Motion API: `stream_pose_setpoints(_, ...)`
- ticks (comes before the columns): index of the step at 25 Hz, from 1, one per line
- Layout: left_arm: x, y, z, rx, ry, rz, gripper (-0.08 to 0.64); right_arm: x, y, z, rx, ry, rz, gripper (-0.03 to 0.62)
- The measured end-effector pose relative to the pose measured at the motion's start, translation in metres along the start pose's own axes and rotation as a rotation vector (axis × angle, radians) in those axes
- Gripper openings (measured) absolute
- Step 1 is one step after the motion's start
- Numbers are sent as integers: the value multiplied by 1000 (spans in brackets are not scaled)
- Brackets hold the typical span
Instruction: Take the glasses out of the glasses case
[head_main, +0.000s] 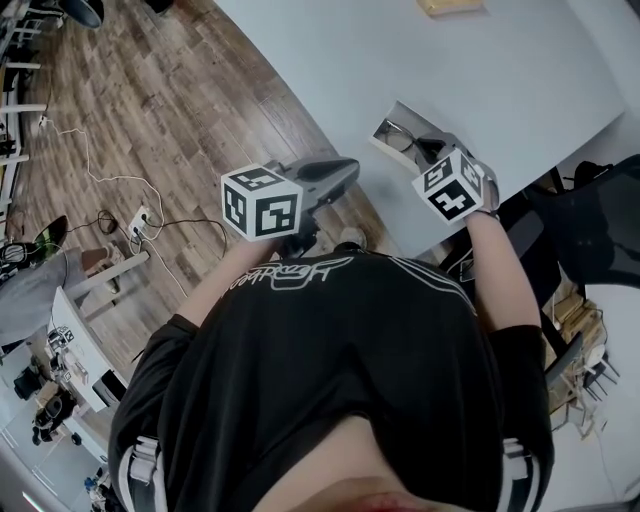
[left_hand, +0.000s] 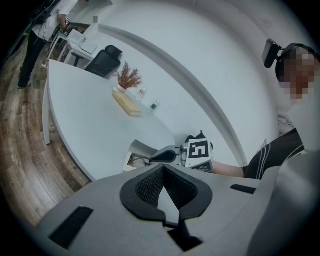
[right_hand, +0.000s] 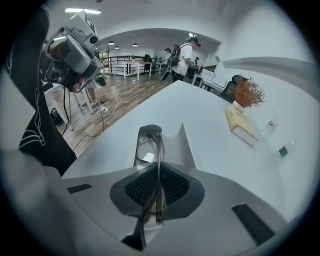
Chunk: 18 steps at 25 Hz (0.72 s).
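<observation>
Pinches the thin metal frame of the glasses (right_hand: 149, 150) with the right gripper (right_hand: 157, 187), jaws almost together on the wire, lenses down inside the open glasses case (right_hand: 186, 145) close to the near edge of the table (head_main: 500, 60)

Keeps the left gripper (left_hand: 164, 186) off to the side, jaws together on nothing, apart from the case

Risks twisting or bending the slim frame if pulled up at a slant. Could drag the light case along and tip it off the edge, with nothing pinning it down. Might also lose so narrow a bite and drop the glasses back in, or onto the floor
</observation>
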<state>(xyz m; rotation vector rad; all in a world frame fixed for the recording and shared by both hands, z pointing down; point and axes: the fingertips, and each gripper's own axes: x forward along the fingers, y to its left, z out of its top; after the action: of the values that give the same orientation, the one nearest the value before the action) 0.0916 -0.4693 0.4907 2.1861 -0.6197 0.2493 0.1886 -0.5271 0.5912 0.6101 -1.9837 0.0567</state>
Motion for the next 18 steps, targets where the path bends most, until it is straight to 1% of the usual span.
stream_pose_setpoints(4, 0, -2, -1, 1, -4, 0, 8, -3, -6, -3, -20, 15, -40, 21)
stream_pose_setpoints(11, -7, -4, -5, 5, -10, -1, 8, -13, -15, 2, -15, 10, -102, 21)
stream_pose_setpoints(18, -16, -12, -9, 11, -25, -8, 8, -30, -11, 13, 5, -26, -122, 21)
